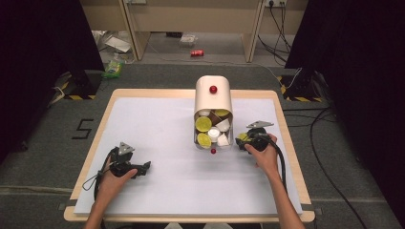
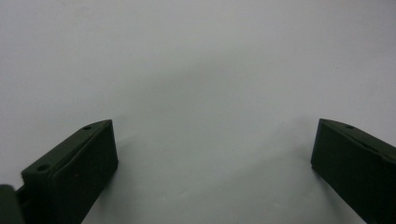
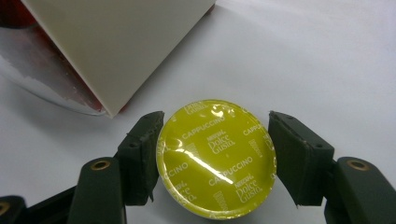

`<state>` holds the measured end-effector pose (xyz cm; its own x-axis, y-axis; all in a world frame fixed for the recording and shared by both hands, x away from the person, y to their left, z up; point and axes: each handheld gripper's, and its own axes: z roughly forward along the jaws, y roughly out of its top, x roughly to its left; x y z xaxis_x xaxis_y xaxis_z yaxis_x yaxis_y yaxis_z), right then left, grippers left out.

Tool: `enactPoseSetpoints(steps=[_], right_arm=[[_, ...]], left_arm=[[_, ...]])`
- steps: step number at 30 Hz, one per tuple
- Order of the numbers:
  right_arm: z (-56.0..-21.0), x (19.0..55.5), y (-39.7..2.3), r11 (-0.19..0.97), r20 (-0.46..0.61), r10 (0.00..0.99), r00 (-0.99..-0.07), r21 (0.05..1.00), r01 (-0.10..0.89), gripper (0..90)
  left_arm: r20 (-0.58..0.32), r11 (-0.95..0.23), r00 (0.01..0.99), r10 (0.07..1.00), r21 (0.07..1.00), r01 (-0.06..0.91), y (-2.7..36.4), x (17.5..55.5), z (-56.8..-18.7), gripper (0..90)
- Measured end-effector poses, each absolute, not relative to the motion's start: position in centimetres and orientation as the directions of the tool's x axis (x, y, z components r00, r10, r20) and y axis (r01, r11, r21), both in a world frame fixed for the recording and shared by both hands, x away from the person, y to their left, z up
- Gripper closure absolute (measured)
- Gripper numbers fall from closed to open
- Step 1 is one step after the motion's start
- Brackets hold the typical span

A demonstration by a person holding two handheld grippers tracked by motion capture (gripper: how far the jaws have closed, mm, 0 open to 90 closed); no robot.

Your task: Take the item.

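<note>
While the left gripper (image 1: 143, 166) rests near the table's (image 1: 157, 143) front-left corner, jaws apart and empty, the right gripper (image 3: 215, 154) clamps a yellow capsule (image 3: 215, 158) by its rim beside the dispenser (image 1: 213, 102), toward the right edge; light, foil-topped, likely dentable.

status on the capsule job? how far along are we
Done: hard to say; nothing shows how many capsules have moved.
In hand: the right tongs are shut on a yellow Dolce Gusto cappuccino capsule beside the capsule dispenser.
Left: several yellow, white and brown capsules sit in the dispenser's open front. The left tongs rest open over the white table cover.
</note>
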<state>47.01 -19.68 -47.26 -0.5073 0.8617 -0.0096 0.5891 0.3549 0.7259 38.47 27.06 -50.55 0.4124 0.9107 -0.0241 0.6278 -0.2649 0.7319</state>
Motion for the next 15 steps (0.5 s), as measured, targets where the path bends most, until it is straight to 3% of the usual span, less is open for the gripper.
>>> enactPoseSetpoints(steps=[15], right_arm=[[-45.9,46.4,-20.1,0.315,0.014,0.864,-0.504,0.764,0.562,29.4]], left_arm=[[-0.024,-0.265,0.413,0.911,0.732,0.628,27.1,38.5,-50.5,0.0]])
